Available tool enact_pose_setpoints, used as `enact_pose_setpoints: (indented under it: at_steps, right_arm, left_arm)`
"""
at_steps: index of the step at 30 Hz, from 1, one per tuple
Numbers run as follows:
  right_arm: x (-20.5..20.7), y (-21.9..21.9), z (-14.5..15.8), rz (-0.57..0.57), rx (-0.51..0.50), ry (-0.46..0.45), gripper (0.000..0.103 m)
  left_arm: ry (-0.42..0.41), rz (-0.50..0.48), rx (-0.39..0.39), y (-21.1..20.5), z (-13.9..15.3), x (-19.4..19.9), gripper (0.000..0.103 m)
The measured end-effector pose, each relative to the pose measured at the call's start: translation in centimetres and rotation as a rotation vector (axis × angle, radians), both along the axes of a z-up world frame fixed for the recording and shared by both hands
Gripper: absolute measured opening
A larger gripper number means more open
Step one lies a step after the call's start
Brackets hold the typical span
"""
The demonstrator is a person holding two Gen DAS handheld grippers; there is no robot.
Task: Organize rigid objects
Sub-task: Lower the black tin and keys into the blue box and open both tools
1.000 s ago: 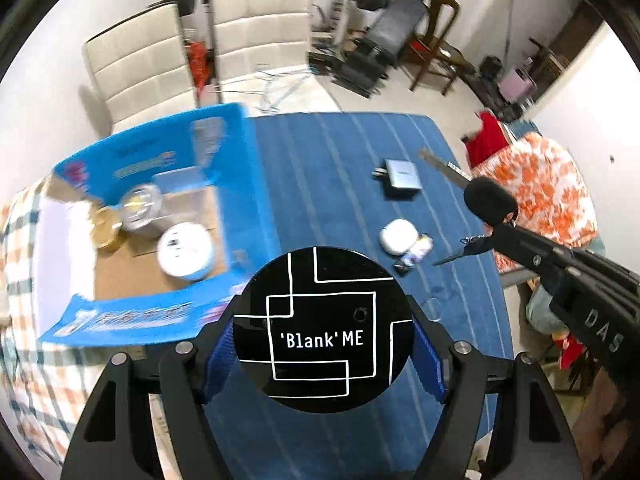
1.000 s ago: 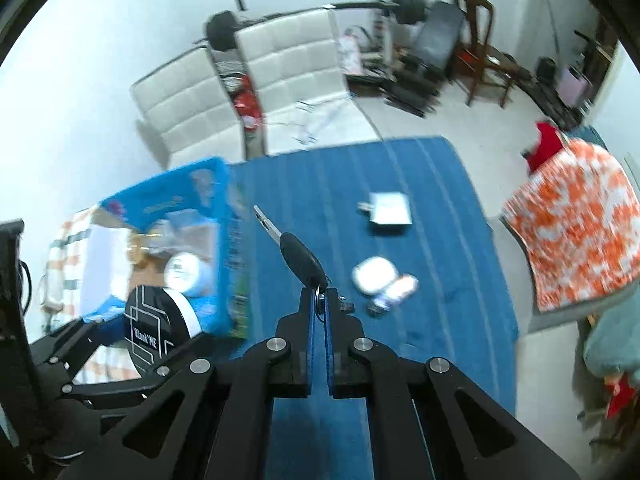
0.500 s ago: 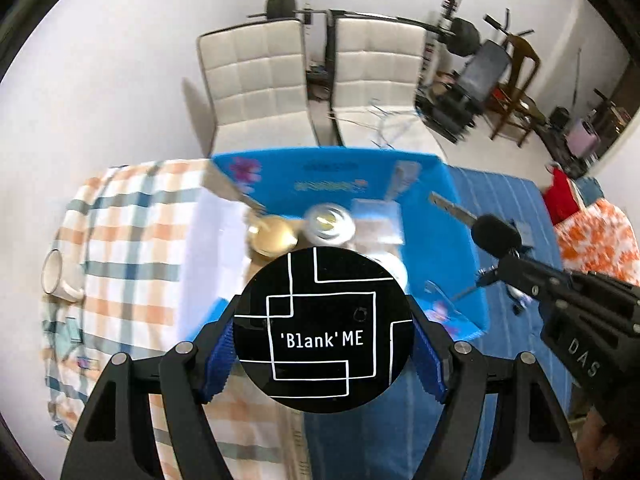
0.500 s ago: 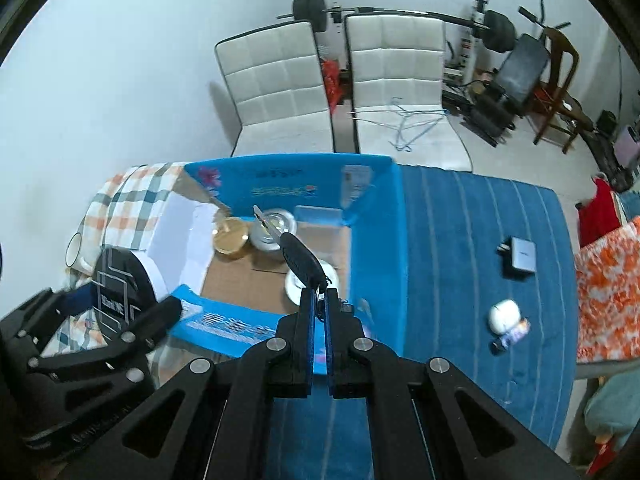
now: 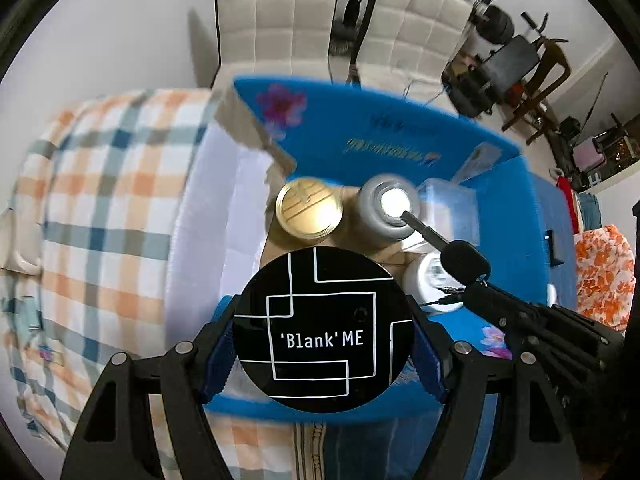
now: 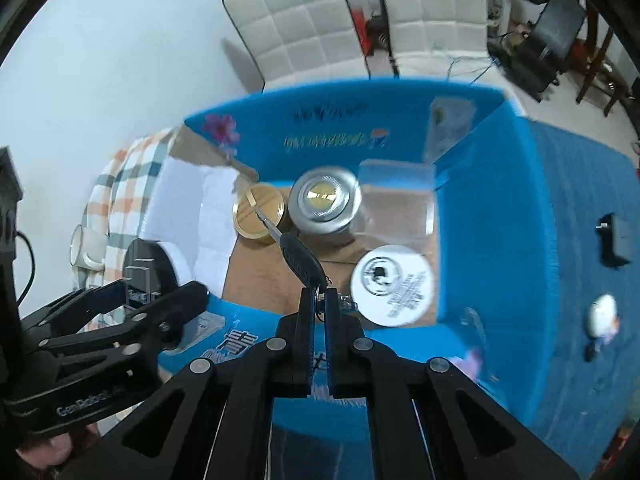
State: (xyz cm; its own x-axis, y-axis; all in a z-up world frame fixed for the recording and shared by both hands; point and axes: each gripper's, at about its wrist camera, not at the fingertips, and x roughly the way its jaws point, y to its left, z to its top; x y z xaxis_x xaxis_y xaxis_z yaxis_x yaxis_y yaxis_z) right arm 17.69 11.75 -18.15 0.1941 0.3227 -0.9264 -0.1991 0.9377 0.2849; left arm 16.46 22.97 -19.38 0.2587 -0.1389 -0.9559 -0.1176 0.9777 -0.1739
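My left gripper (image 5: 322,344) is shut on a round black tin (image 5: 322,328) printed 'Blank' ME, held above the near wall of the open blue cardboard box (image 5: 384,140). My right gripper (image 6: 319,298) is shut on a black-headed key (image 6: 298,256) by its ring, the blade pointing out over the box (image 6: 484,216). Inside the box stand a gold-lidded jar (image 6: 260,216), a silver-lidded jar (image 6: 325,200) and a white round tin (image 6: 392,284). The key (image 5: 460,256) and right gripper arm also show at the right of the left wrist view.
The box sits where a checked cloth (image 5: 92,200) meets a blue striped cloth (image 6: 584,208). On the blue cloth lie a dark charger (image 6: 616,240) and a small white case (image 6: 604,312). A white mug (image 6: 86,246) stands at the left. Two white chairs (image 6: 320,28) are behind.
Both grippers have swung left from the blue cloth to over the box and dropped closer to it. Each still holds its object.
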Motion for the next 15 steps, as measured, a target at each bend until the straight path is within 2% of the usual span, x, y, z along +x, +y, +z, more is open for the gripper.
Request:
enact_pose_setpoints:
  at_steps: [5, 10, 15]
  right_arm:
    - [0.7, 1.6, -3.9, 0.023, 0.023, 0.06, 0.005]
    - [2.1, 2.3, -4.1, 0.048, 0.048, 0.07, 0.005]
    - [3.5, 1.9, -4.6, 0.028, 0.1, 0.135, 0.005]
  left_arm:
    - [0.046, -0.006, -0.023, 0.6, -2.9, 1.2, 0.073]
    - [0.086, 0.003, -0.06, 1.0, -4.5, 1.9, 0.073]
    - [0.108, 0.009, -0.092, 0.9, -4.7, 2.3, 0.073]
